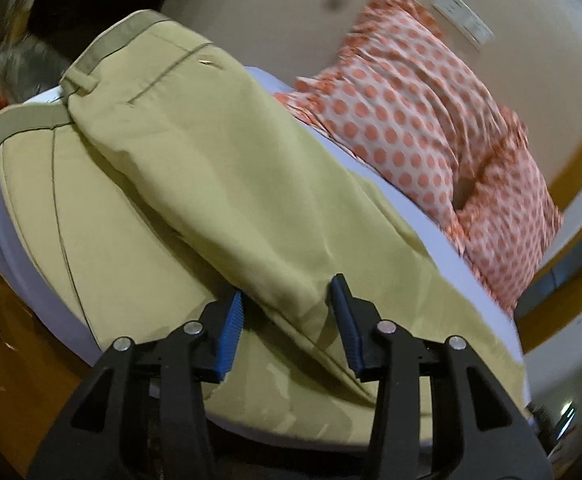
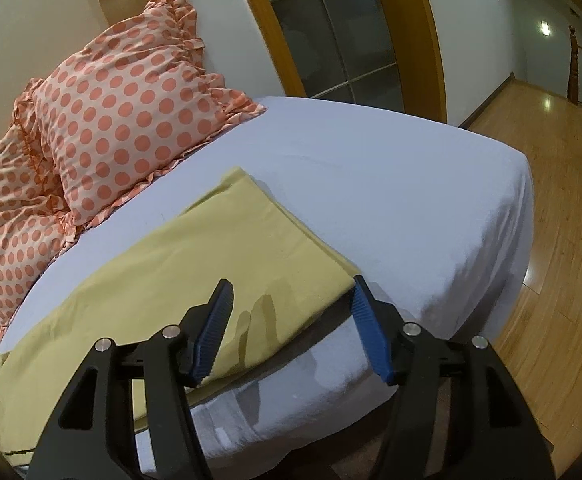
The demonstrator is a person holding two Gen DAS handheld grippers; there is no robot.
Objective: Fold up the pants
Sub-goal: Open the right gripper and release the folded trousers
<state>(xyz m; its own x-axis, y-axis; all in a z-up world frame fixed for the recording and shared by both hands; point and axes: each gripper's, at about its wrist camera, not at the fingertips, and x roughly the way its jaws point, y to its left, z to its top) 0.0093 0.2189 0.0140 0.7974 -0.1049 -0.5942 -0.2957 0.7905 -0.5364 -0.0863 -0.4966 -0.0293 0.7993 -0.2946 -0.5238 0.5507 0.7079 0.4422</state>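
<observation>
Two grippers are hovering over one pair of khaki pants [image 1: 195, 200] lying along the near side of a bed [image 2: 391, 184] under a pale sheet.

Starting at the left, the left gripper [image 1: 287, 320] is standing with its blue-padded jaws wide apart and holding nothing. An upper layer of the trousers is running between the pads, its folded edge slanting from about seven o'clock up past the pocket toward the waistband [image 1: 103, 46] at eleven o'clock. So the waist end is lying well ahead of this gripper, up and to its left, with the belt loop [image 1: 77, 80] at ten o'clock.

Moving right, the polka-dot pillows [image 2: 103, 120] are sitting beyond the pants at one o'clock in the left view and ten o'clock in the right view.

Farther right, the right gripper [image 2: 291, 320] is also gaping wide and empty. The leg-hem end [image 2: 275, 224] is lying just ahead at twelve o'clock, its near corner almost at the right pad.

Judging by this, the long axis is running left to right across both tools, waist nearer the left gripper, hems nearer the right, so the right gripper looks better placed to carry the hems toward the waistband.
</observation>
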